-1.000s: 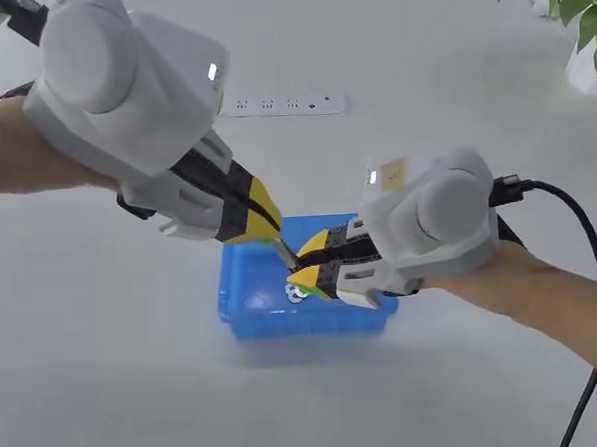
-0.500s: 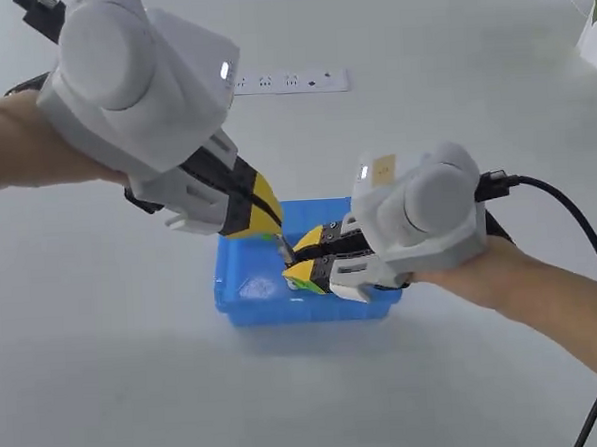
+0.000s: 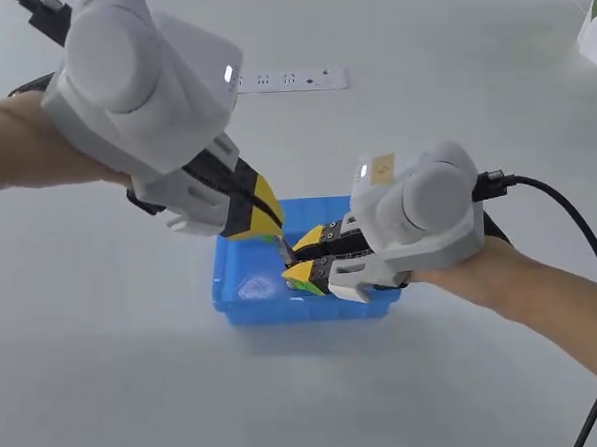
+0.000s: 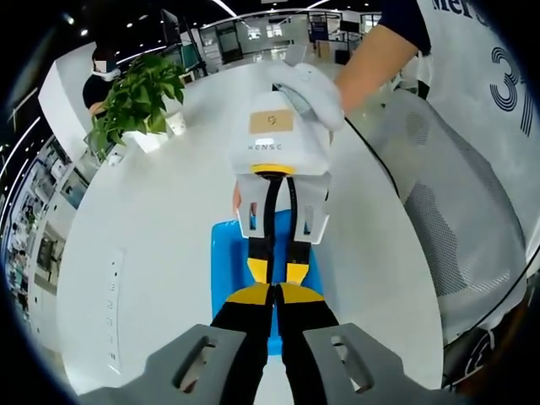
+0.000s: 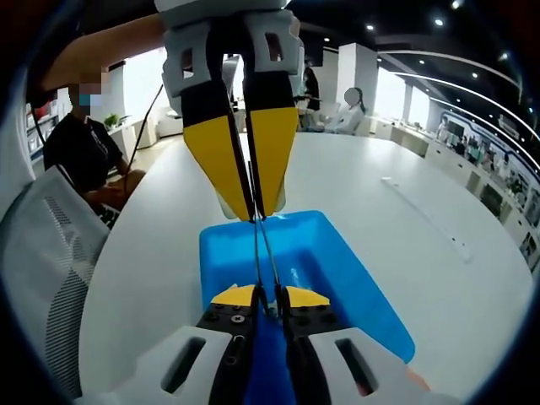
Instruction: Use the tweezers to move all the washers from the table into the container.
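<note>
Above blue container (image 3: pixel 253 311), centre of workbench (image 3: pixel 107 394): left gripper (image 3: pixel 269 225), from 10 o'clock, and right gripper (image 3: pixel 299 262), from 3 o'clock, both clenched on tweezers (image 5: pixel 260 253). Washers too small to tell. Tweezers likely light, springy, slick steel; best taken mid-shank, squeezed gently.

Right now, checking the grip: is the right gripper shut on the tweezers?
Shut: right gripper pinches the tweezers between its yellow tips.

The white bench (image 3: pixel 107 394) carries a blue container (image 3: pixel 283 311) near its middle, a white power strip (image 3: pixel 289 80) (lying flat, well behind the container) and a potted plant (image 4: pixel 135 97) toward one edge.
</note>
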The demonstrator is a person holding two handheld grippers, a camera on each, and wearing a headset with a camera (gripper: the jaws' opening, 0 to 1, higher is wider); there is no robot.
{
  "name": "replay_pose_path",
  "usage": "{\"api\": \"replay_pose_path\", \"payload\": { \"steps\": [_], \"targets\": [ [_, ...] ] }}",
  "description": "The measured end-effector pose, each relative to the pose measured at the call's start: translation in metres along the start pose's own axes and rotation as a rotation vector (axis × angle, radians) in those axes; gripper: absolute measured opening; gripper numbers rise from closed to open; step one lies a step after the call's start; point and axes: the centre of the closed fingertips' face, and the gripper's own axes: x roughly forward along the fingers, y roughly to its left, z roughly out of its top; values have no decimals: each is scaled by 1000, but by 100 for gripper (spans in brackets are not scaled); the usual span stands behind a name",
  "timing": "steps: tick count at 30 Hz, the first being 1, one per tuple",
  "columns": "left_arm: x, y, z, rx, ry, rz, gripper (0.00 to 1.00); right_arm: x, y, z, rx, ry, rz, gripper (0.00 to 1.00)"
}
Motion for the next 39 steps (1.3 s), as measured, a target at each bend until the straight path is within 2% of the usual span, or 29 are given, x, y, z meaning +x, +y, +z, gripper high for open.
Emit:
{"api": "replay_pose_path", "payload": {
  "steps": [7, 16, 21, 25, 29, 33, 39],
  "targets": [
    [-8, -1, 6, 13, -4, 19, 5, -4, 2, 2, -8, 4, -7, 13],
    [-32, -1, 22, 31, -37, 78, 5, -25, -2, 25, -57, -26, -59, 10],
    [-46, -8, 31, 59, -35, 107, 5, -38, 2, 36, -71, -43, -84, 9],
    [-61, -18, 42, 79, -59, 129, 5, -54, 11, 49, -98, -59, -107, 8],
    [-67, -32, 48, 93, -57, 145, 5, -67, 23, 53, -111, -61, -117, 8],
    [-66, -47, 49, 67, -97, 142, 5, -76, 41, 48, -130, -41, -119, 7],
    [-57, -69, 43, 45, -128, 134, 5, -82, 64, 36, -143, 7, -100, 7]
  ]
}}
